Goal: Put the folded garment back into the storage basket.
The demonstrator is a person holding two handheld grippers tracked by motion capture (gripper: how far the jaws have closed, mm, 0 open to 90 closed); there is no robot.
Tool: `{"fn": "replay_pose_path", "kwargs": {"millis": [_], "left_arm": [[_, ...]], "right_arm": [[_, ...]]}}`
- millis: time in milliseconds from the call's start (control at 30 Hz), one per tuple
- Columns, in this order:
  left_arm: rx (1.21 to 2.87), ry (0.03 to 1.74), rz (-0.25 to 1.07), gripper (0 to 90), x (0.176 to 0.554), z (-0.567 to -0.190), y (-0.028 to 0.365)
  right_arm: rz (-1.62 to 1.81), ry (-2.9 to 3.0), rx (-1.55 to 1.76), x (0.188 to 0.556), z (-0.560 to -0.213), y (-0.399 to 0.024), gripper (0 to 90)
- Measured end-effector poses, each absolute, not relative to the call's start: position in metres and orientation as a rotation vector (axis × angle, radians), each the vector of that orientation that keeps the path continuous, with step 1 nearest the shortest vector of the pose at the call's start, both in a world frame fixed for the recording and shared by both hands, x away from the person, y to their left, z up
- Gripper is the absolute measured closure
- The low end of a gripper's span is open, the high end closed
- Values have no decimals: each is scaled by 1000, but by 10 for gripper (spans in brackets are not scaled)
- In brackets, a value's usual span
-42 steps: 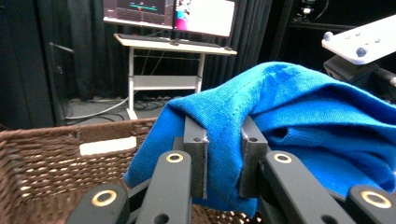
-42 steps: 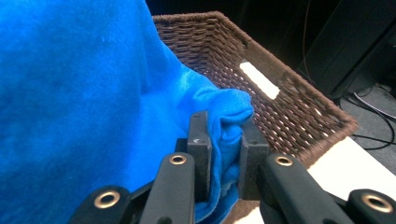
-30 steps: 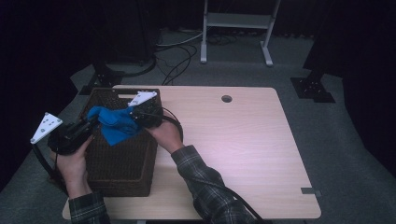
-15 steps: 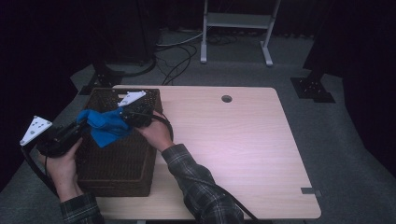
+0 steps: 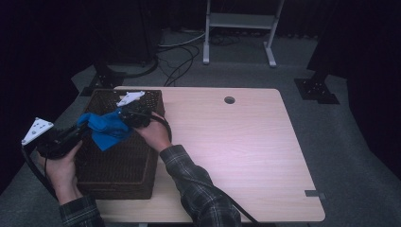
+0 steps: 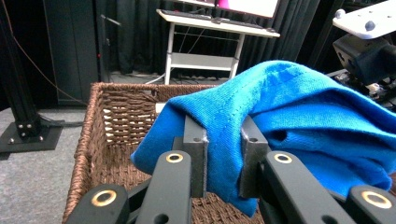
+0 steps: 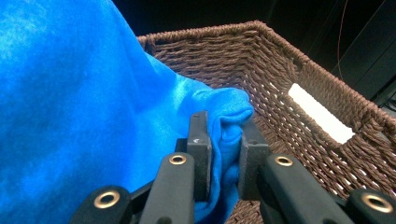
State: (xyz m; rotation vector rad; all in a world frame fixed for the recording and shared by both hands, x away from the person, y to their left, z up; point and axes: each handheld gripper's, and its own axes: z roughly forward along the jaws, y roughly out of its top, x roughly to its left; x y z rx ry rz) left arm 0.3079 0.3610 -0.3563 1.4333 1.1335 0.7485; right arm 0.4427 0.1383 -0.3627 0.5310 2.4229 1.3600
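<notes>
A blue cloth (image 5: pixel 108 128) hangs stretched over the open brown wicker basket (image 5: pixel 124 164) at the table's left end. My left gripper (image 5: pixel 79 133) is shut on the cloth's left part; in the left gripper view the cloth (image 6: pixel 299 116) folds over and between the black jaws of that gripper (image 6: pixel 223 154). My right gripper (image 5: pixel 124 113) pinches the cloth's far right edge. A bunched fold of the cloth (image 7: pixel 93 121) sits clamped between the jaws in the right gripper view (image 7: pixel 223 154), above the basket's inside (image 7: pixel 289 88).
The light wooden table (image 5: pixel 246 151) stretches right of the basket, with a round cable hole (image 5: pixel 229 100) near its far edge. A white stand (image 5: pixel 239 23) and cables lie on the floor beyond. Dark floor borders the basket's left side.
Both hands and the cloth have shifted left across the basket and slightly lower. Both grips stayed shut on the cloth.
</notes>
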Motion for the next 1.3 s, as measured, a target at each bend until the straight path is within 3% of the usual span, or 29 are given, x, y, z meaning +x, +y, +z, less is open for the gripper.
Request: {"fn": "replay_pose_path", "kwargs": {"millis": [467,600,833,1167,1300], "left_arm": [[1454,1130,748,755,309,-358,362],[1454,1136,765,701,309,-358,362],[1440,1152,810,462,310,-358,361],[1419,1157,865,17,314,-359,357],[1413,1146,891,0,313,-358,356]], "right_arm": [[1352,2418,515,441,-362,141,789],[1354,2416,518,442,-362,141,789],[1331,2429,512,442,-363,143,790],[1332,2424,506,441,-363,143,790],[1338,2422,508,441,-363,143,788]]}}
